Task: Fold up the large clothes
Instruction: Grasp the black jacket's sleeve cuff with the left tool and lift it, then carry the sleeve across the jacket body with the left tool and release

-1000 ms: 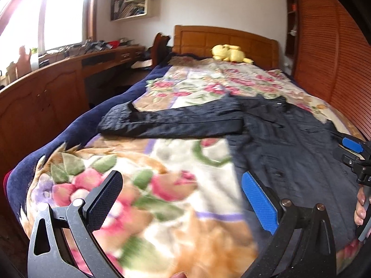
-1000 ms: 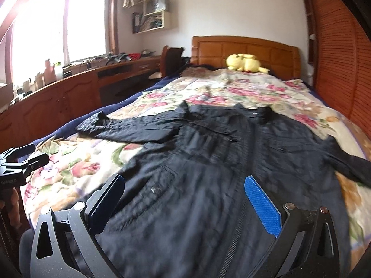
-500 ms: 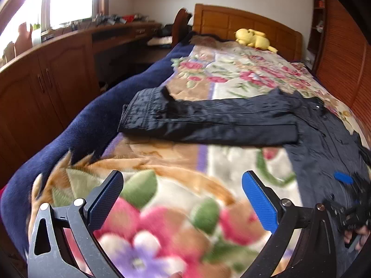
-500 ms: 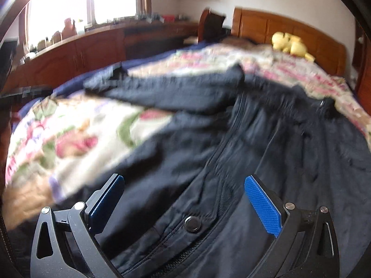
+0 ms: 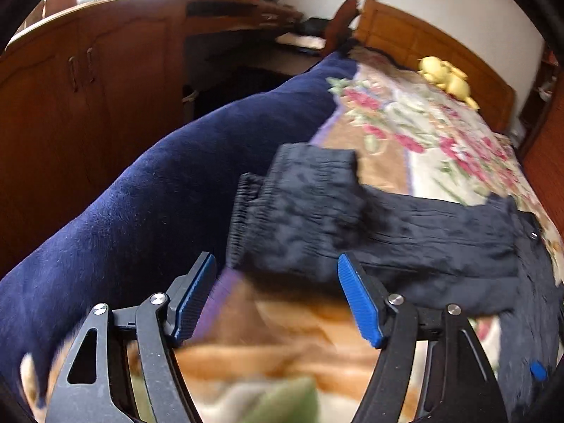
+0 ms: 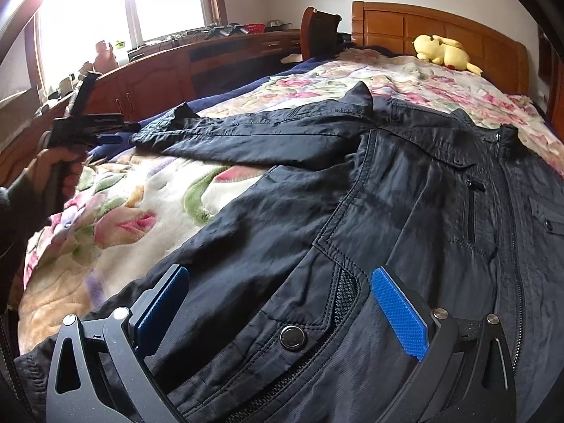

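wooden cupboards (image 5: pixel 88 81) line the far left of the room, with a desk (image 6: pixel 225 44) running under the bright window (image 6: pixel 123 0). next along, a dark blue blanket (image 5: pixel 141 204) hangs over the left edge of the bed, and over it lies a flowered blanket (image 6: pixel 151 208). a person's hand (image 6: pixel 58 169) in a dark sleeve holds the left gripper (image 5: pixel 276 299) near that edge; its blue pads stand apart, its jaws have just been closing in, and nothing is between them, with the cuff of the sleeve (image 5: pixel 303 218) lying just ahead of the tips. that sleeve stretches out flat to the left from a black jacket (image 6: pixel 405 218), which is spread front-up across the middle of the bed, zip closed, collar toward the headboard. the right gripper (image 6: pixel 280 299) sits low over the jacket's lower left front, jaws wide, with a snap button (image 6: pixel 292 336) and a pocket edge showing between the pads; the pads do not pinch the cloth. farther right and back, a yellow soft toy (image 6: pixel 444 53) rests against the wooden headboard (image 6: pixel 440 24).
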A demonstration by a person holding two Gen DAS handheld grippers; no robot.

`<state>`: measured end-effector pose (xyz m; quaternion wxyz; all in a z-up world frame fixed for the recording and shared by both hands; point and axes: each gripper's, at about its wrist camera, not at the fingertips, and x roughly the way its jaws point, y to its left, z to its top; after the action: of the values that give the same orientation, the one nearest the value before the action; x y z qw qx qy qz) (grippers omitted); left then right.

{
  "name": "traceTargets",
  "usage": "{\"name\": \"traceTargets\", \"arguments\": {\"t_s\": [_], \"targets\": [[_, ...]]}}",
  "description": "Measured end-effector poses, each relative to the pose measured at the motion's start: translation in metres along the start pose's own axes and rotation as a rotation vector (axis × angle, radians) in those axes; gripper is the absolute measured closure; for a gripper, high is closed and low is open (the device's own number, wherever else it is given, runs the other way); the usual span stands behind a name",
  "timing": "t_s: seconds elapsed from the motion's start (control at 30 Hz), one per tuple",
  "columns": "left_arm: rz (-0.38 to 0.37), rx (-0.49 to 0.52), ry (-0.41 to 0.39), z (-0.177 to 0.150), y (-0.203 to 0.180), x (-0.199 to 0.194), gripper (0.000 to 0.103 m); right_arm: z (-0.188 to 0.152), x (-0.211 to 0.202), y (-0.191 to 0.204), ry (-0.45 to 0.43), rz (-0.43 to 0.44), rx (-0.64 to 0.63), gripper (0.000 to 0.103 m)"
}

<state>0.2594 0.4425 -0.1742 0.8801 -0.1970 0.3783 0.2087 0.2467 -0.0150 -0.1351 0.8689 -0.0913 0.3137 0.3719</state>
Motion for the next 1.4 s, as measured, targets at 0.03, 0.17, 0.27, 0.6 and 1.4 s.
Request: {"name": "traceTargets", "arguments": {"t_s": [0.03, 0.17, 0.27, 0.6, 1.4], "targets": [[0.008, -0.010, 0.016, 0.000, 0.003, 0.007, 0.030, 0.000, 0.000, -0.001, 0.003, 0.003, 0.011, 0.000], [-0.005, -0.054, 0.027, 0.001, 0.012, 0.019, 0.030, -0.001, 0.000, -0.004, 0.009, 0.017, 0.033, 0.000], [-0.030, -0.043, 0.037, 0.001, 0.006, 0.023, 0.047, -0.001, 0.001, -0.003, 0.010, 0.018, 0.034, 0.000], [-0.115, 0.037, 0.010, 0.007, -0.050, -0.021, 0.092, -0.002, -0.001, -0.001, -0.007, 0.006, 0.034, 0.000], [-0.451, 0.554, -0.064, -0.113, -0.361, -0.222, 0.082, -0.039, -0.194, -0.076, -0.093, -0.345, 0.052, 0.000]]}}
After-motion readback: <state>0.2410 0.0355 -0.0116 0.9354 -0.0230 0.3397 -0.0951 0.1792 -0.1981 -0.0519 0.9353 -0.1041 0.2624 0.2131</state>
